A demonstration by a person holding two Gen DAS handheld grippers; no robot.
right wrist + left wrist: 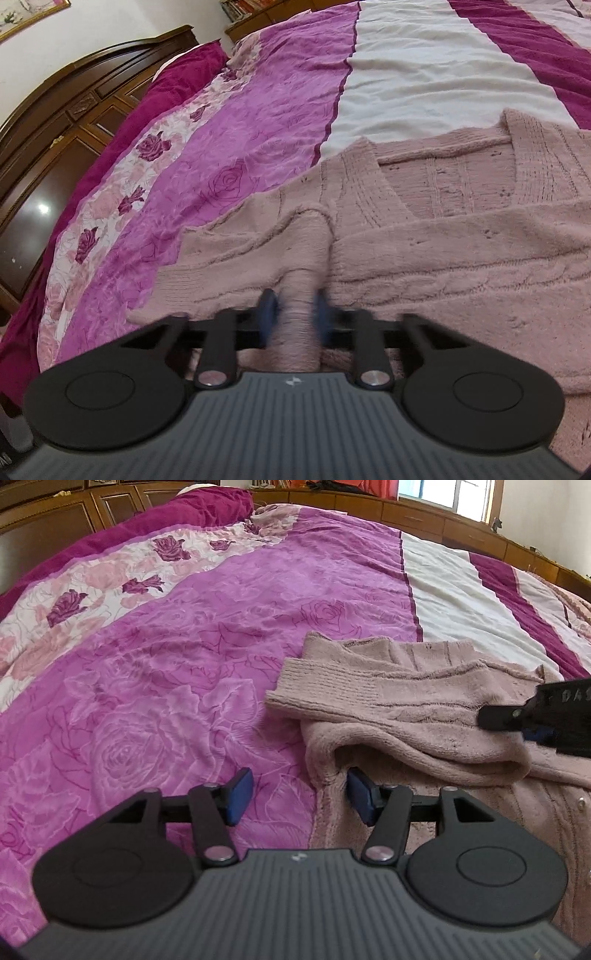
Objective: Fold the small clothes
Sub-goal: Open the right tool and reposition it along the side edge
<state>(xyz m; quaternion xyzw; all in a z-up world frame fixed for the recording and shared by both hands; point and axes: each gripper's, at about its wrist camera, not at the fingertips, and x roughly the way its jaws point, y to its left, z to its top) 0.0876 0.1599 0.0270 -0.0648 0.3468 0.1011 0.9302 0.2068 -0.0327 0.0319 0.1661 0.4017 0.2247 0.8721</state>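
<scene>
A fuzzy pink knitted sweater [406, 701] lies on the bed with one sleeve [332, 686] folded across its body, the ribbed cuff pointing left. My left gripper [300, 794] is open and straddles the sweater's left edge: one blue pad [360, 794] rests on the knit under the sleeve fold, the other over the bedspread. My right gripper [294, 314] is shut, pinching a raised ridge of the sweater [443, 251] between its blurred blue pads. In the left wrist view the right gripper [517, 716] enters from the right edge, on the sleeve.
A purple rose-patterned bedspread [184, 664] with a white stripe [450, 590] covers the bed. A magenta pillow [214, 506] lies at the far end. A dark wooden headboard [55, 122] and wooden cabinets [424, 517] run around the bed, with a window [447, 494] beyond.
</scene>
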